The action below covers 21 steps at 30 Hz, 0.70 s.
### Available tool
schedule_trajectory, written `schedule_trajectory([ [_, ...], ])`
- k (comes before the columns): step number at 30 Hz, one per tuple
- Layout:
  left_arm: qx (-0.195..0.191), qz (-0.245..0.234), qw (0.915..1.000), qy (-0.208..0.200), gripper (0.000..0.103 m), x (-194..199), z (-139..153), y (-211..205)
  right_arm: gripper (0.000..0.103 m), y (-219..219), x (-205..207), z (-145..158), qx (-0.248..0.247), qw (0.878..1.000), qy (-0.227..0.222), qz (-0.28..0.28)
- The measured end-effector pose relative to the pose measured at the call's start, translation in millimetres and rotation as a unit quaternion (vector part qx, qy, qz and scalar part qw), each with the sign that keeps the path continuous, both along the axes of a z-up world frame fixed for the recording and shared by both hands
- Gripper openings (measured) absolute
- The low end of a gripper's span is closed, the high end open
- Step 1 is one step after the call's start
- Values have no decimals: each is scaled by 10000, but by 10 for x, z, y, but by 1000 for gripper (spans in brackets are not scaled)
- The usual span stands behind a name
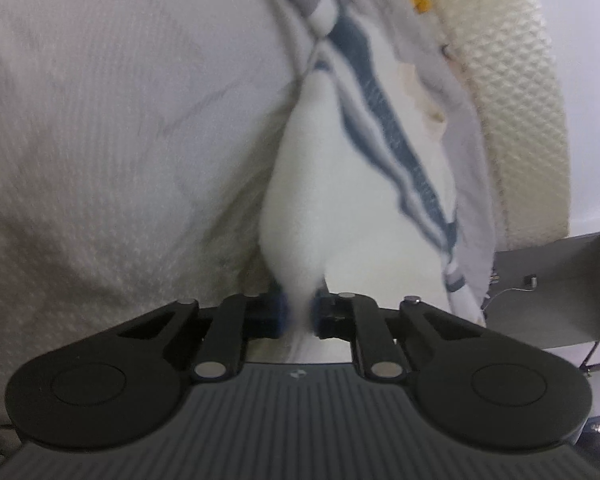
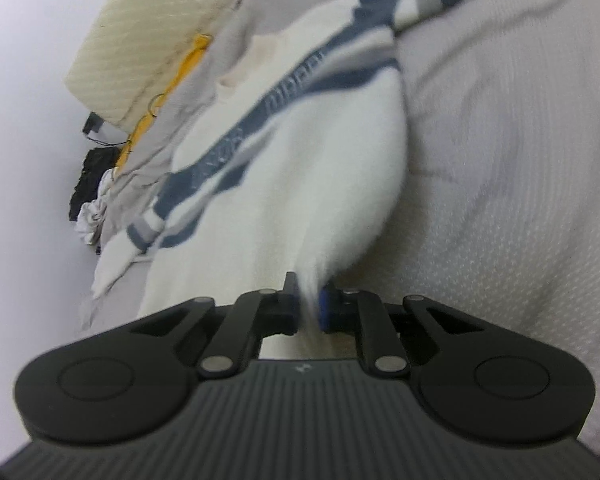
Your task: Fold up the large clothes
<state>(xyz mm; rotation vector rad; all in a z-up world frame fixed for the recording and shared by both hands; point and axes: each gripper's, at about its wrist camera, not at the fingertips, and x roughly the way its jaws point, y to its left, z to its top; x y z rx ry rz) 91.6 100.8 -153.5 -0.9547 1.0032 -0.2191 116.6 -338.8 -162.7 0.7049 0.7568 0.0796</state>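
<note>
We've got both tools clamped on the sweater's (image 1: 320,200) hem: left tool (image 1: 298,314), right tool (image 2: 309,306). Bed (image 1: 120,120) lies bare beside it; mattress edge (image 1: 516,92) close behind.

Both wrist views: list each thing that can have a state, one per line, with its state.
left gripper: shut on the white garment.
right gripper: shut on the white garment.
white garment: pinched at two spots, bunched at each grip, navy stripes showing, unfolded.
grey bed cover: spread under the garment, creased.
cream quilted pad: lying along the bed's edge.
</note>
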Motion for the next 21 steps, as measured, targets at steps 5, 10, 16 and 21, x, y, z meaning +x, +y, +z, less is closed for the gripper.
schedule_trajectory([
  [5,36,-135,9996,-253,11,-75,379,170,11,33,-161,319,-431,9989,-62,185],
  [10,675,-364,9971,-33,10,-68,487,217,12,70,-186,193,-622,9968,408,295],
  [16,1495,-698,9853,453,10,15,262,104,12,81,-67,-302,-751,9903,1150,208],
  [21,1798,-779,9788,590,11,89,197,60,12,114,0,-349,-923,9880,1214,258],
])
